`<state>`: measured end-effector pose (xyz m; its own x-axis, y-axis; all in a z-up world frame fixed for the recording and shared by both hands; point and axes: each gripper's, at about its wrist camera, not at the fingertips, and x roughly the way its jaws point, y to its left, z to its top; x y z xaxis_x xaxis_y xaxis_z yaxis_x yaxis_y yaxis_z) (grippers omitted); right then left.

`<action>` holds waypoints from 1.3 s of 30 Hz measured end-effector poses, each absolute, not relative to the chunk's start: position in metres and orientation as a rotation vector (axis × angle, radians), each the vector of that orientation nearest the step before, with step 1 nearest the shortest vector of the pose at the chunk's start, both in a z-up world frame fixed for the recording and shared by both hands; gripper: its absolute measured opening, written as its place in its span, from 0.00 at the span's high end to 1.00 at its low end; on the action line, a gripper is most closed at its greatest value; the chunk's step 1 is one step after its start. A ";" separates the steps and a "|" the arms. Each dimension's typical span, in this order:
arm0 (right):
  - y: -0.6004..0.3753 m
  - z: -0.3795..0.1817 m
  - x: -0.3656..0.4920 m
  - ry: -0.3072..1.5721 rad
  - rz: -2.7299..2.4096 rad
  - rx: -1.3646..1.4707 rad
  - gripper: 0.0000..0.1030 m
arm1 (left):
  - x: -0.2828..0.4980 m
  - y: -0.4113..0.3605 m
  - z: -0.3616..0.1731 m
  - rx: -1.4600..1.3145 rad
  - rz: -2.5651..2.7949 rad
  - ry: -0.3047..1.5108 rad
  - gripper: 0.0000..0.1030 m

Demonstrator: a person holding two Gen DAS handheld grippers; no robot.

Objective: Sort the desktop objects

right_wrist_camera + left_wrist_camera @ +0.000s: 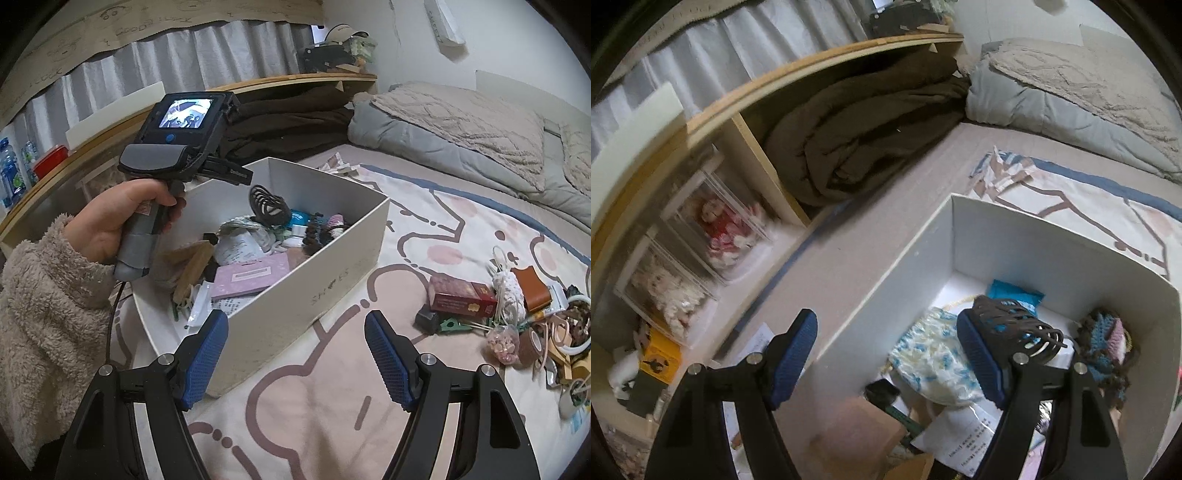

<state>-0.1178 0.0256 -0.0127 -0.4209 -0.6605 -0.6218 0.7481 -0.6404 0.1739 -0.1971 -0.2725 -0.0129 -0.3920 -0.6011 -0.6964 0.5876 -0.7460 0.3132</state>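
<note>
A white cardboard box [325, 273] sits on the bed and holds several small items, among them a pink booklet [251, 277] and a blue packet [1015, 291]. My left gripper [886, 354] is open over the box's left wall [886, 280]. A black claw hair clip [1015, 325] hangs against the outer side of its right finger, above the box; it also shows in the right wrist view [267, 205]. My right gripper [295, 354] is open and empty above the bedsheet, near the box's front corner. A pile of loose items [517, 317], with a dark red box [461, 297], lies on the sheet at the right.
A wooden shelf [768, 85] runs along the bed's left side with doll cases [716, 225] and a brown blanket [864, 125] under it. Grey and beige bedding [461, 133] lies at the bed's far end. My left hand [122, 221] holds the left gripper's handle.
</note>
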 end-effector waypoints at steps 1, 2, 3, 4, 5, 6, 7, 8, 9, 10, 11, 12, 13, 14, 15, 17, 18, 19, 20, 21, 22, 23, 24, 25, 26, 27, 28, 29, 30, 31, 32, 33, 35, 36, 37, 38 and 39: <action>0.024 -0.012 -0.116 0.167 -2.109 0.843 0.26 | -0.195 -0.274 -0.013 1.097 -2.164 -0.004 0.23; 0.023 -0.010 -0.115 0.170 -2.111 0.839 0.26 | -0.193 -0.275 -0.013 1.102 -2.171 0.005 0.23; 0.022 -0.009 -0.114 0.168 -2.113 0.833 0.26 | -0.191 -0.275 -0.012 1.103 -2.178 0.011 0.23; 0.022 -0.007 -0.114 0.163 -2.114 0.828 0.26 | -0.189 -0.276 -0.011 1.103 -2.187 0.016 0.23; 0.021 -0.006 -0.114 0.154 -2.112 0.821 0.26 | -0.186 -0.276 -0.009 1.100 -2.198 0.023 0.23; 0.020 -0.004 -0.115 0.142 -2.108 0.814 0.26 | -0.182 -0.276 -0.006 1.096 -2.212 0.033 0.23; 0.019 -0.002 -0.116 0.128 -2.103 0.809 0.26 | -0.179 -0.276 -0.004 1.092 -2.226 0.041 0.23; 0.018 0.000 -0.119 0.112 -2.099 0.807 0.26 | -0.176 -0.275 -0.002 1.088 -2.238 0.045 0.23; 0.016 0.002 -0.121 0.100 -2.098 0.806 0.26 | -0.172 -0.275 0.001 1.082 -2.251 0.049 0.23; 0.014 0.003 -0.123 0.094 -2.097 0.804 0.27 | -0.168 -0.274 0.004 1.073 -2.265 0.049 0.23; 0.011 0.005 -0.125 0.089 -2.097 0.799 0.33 | -0.164 -0.274 0.007 1.064 -2.278 0.048 0.23; 0.007 0.007 -0.127 0.086 -2.098 0.797 0.40 | -0.160 -0.273 0.009 1.056 -2.291 0.046 0.23; 0.003 0.009 -0.129 0.088 -2.099 0.799 0.42 | -0.156 -0.273 0.011 1.048 -2.305 0.045 0.23; -0.002 0.010 -0.131 0.093 -2.101 0.802 0.46 | -0.152 -0.273 0.013 1.041 -2.320 0.045 0.23; -0.007 0.010 -0.134 0.105 -2.104 0.803 0.51 | -0.148 -0.272 0.015 1.037 -2.336 0.044 0.23; -0.019 0.011 -0.139 0.147 -2.117 0.804 0.59 | -0.139 -0.270 0.017 1.027 -2.367 0.042 0.23; -0.026 0.012 -0.142 0.168 -2.128 0.804 0.64 | -0.135 -0.268 0.018 1.020 -2.384 0.040 0.23; -0.031 0.012 -0.145 0.185 -2.141 0.802 0.68 | -0.131 -0.267 0.018 1.016 -2.397 0.037 0.23; -0.037 0.013 -0.148 0.204 -2.158 0.802 0.74 | -0.128 -0.265 0.018 1.010 -2.411 0.032 0.23; -0.042 0.013 -0.152 0.222 -2.169 0.805 0.75 | -0.124 -0.263 0.018 1.007 -2.421 0.026 0.23; -0.048 0.013 -0.155 0.237 -2.172 0.811 0.76 | -0.121 -0.261 0.017 1.006 -2.431 0.020 0.23; -0.054 0.013 -0.159 0.258 -2.174 0.817 0.76 | -0.118 -0.260 0.017 1.006 -2.441 0.017 0.23; -0.061 0.013 -0.162 0.286 -2.177 0.823 0.76 | -0.115 -0.258 0.016 1.007 -2.452 0.017 0.22; -0.068 0.013 -0.165 0.317 -2.180 0.827 0.76 | -0.111 -0.257 0.016 1.007 -2.464 0.020 0.22; -0.076 0.012 -0.168 0.353 -2.181 0.834 0.76 | -0.108 -0.256 0.016 1.007 -2.474 0.024 0.22; -0.083 0.012 -0.170 0.385 -2.180 0.843 0.76 | -0.104 -0.255 0.016 1.004 -2.485 0.029 0.22; -0.090 0.011 -0.172 0.411 -2.178 0.852 0.76 | -0.100 -0.255 0.017 1.000 -2.493 0.033 0.22; -0.098 0.009 -0.175 0.444 -2.178 0.861 0.76 | -0.096 -0.254 0.018 0.994 -2.501 0.037 0.22; -0.105 0.008 -0.177 0.479 -2.178 0.869 0.76 | -0.092 -0.254 0.018 0.989 -2.508 0.042 0.21; -0.113 0.006 -0.179 0.524 -2.180 0.872 0.76 | -0.087 -0.254 0.018 0.983 -2.515 0.049 0.20; -0.121 0.004 -0.181 0.574 -2.183 0.872 0.76 | -0.083 -0.254 0.018 0.981 -2.522 0.055 0.20; -0.128 0.003 -0.184 0.611 -2.184 0.874 0.76 | -0.080 -0.254 0.017 0.980 -2.531 0.061 0.19; -0.142 0.000 -0.192 0.665 -2.168 0.899 0.76 | -0.073 -0.253 0.016 0.980 -2.550 0.069 0.19; -0.149 -0.003 -0.196 0.693 -2.155 0.920 0.76 | -0.069 -0.252 0.016 0.979 -2.558 0.068 0.19; -0.155 -0.005 -0.199 0.715 -2.141 0.943 0.76 | -0.066 -0.251 0.015 0.978 -2.564 0.068 0.19; -0.161 -0.009 -0.203 0.741 -2.128 0.968 0.76 | -0.062 -0.251 0.015 0.976 -2.571 0.069 0.19; -0.167 -0.012 -0.206 0.775 -2.121 0.988 0.76 | -0.058 -0.250 0.014 0.975 -2.580 0.070 0.19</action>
